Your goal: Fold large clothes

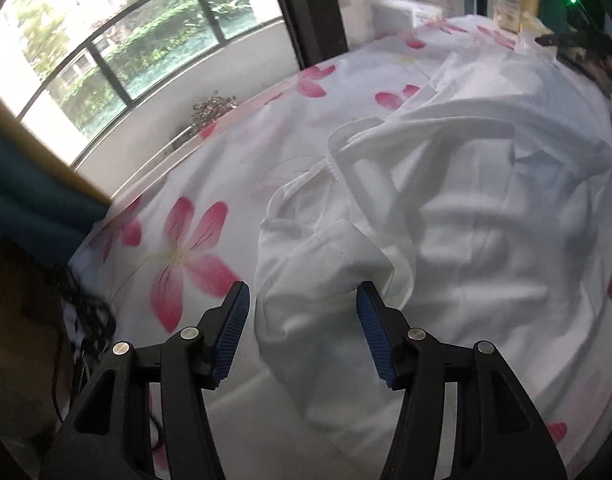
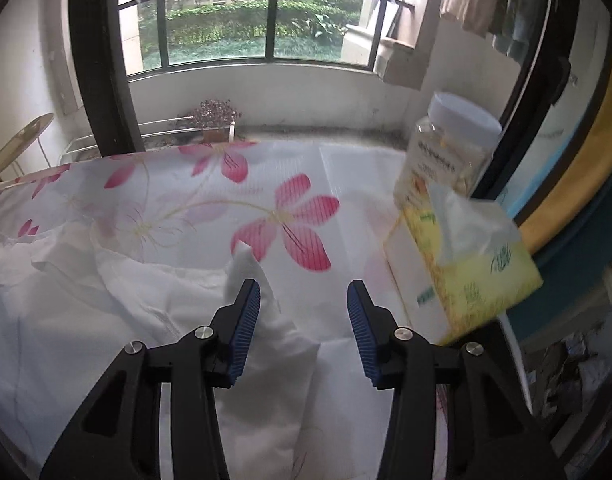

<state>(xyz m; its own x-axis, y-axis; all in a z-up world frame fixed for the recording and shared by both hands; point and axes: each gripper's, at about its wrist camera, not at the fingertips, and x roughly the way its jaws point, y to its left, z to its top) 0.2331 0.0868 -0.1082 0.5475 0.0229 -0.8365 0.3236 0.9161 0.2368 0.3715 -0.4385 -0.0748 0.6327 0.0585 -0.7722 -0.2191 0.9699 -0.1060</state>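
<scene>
A crumpled white garment (image 1: 445,220) lies on a table covered with a white sheet printed with pink flowers (image 1: 194,248). My left gripper (image 1: 302,292) hangs open just above a folded edge of the garment, which shows between its blue pads (image 1: 234,320) without being pinched. In the right wrist view the garment (image 2: 106,300) spreads at the left, and one pointed corner of it (image 2: 246,260) stands up beside the left finger. My right gripper (image 2: 304,286) is open over the floral sheet (image 2: 298,220), with no cloth between its jaws.
A yellow tissue box (image 2: 465,272) sits close to the right of my right gripper, with a clear plastic jar (image 2: 445,148) behind it. The jar (image 1: 507,8) also shows far off in the left wrist view. Beyond the table are a balcony window (image 2: 246,24) and a potted plant (image 2: 218,116).
</scene>
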